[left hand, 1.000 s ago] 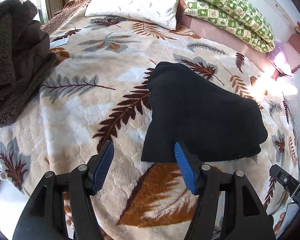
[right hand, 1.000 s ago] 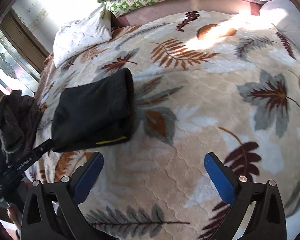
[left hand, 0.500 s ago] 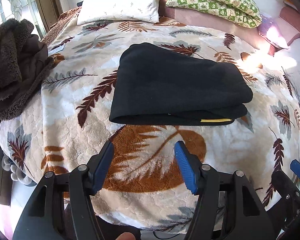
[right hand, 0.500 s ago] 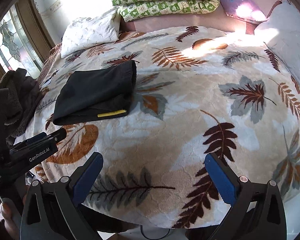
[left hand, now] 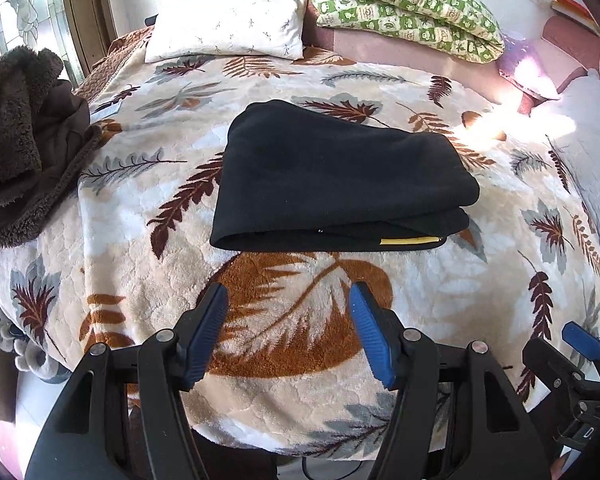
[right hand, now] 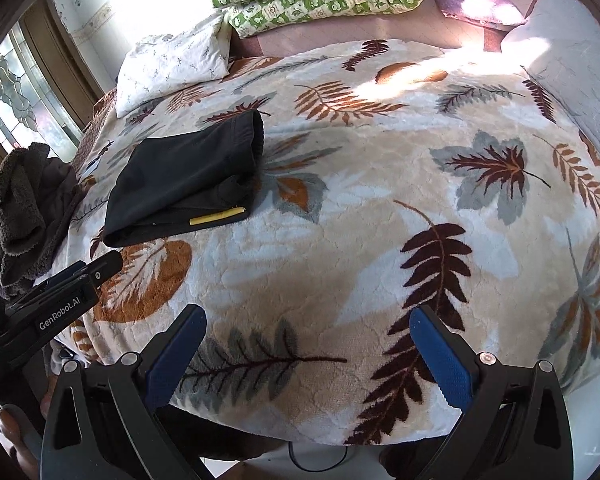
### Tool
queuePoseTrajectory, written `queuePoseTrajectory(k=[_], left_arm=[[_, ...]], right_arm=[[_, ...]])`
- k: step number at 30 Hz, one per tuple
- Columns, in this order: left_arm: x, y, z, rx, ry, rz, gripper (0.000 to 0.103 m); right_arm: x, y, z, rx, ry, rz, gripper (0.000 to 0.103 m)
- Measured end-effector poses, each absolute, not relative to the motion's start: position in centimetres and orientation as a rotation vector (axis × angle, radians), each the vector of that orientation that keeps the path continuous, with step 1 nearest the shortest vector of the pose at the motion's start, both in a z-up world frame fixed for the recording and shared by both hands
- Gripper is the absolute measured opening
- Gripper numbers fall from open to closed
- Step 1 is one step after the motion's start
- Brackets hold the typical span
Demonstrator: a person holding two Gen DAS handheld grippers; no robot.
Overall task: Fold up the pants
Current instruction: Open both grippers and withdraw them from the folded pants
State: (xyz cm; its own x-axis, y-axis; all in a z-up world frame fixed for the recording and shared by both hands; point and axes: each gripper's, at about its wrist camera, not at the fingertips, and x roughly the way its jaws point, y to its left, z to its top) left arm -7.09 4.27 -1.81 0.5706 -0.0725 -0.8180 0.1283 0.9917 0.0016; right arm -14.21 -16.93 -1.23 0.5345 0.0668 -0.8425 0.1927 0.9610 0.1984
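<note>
Black grippers [left hand: 288,334] — blue ribbed pads [right hand: 440,356], silver screws.

Strong daylight falls on the far right part of the blanket [right hand: 380,240] and burns it out to white glare. The black pants [left hand: 340,184] show little detail. Fisheye bending and dark corners frame both views.

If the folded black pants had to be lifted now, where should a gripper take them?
Probably the rounded fold edge of the black pants, approached from the near left. That edge binds all layers; the side with the yellow tag shows loose layers that could splay.
</note>
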Motion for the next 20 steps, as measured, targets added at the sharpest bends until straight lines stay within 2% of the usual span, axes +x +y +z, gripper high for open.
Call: queuePoseTrajectory(k=[3,20], left_arm=[[-6.95,4.44,-1.54,0.043,0.947,-0.129,0.068],[-6.51,4.38,-1.59,0.038,0.953,-0.132,0.069]], right_arm=[[-14.07,-16.82,-1.46,0.282,1.019,-0.074,0.102],[-13.69,-17.02,-1.72,0.279,1.029,-0.072,0.102]])
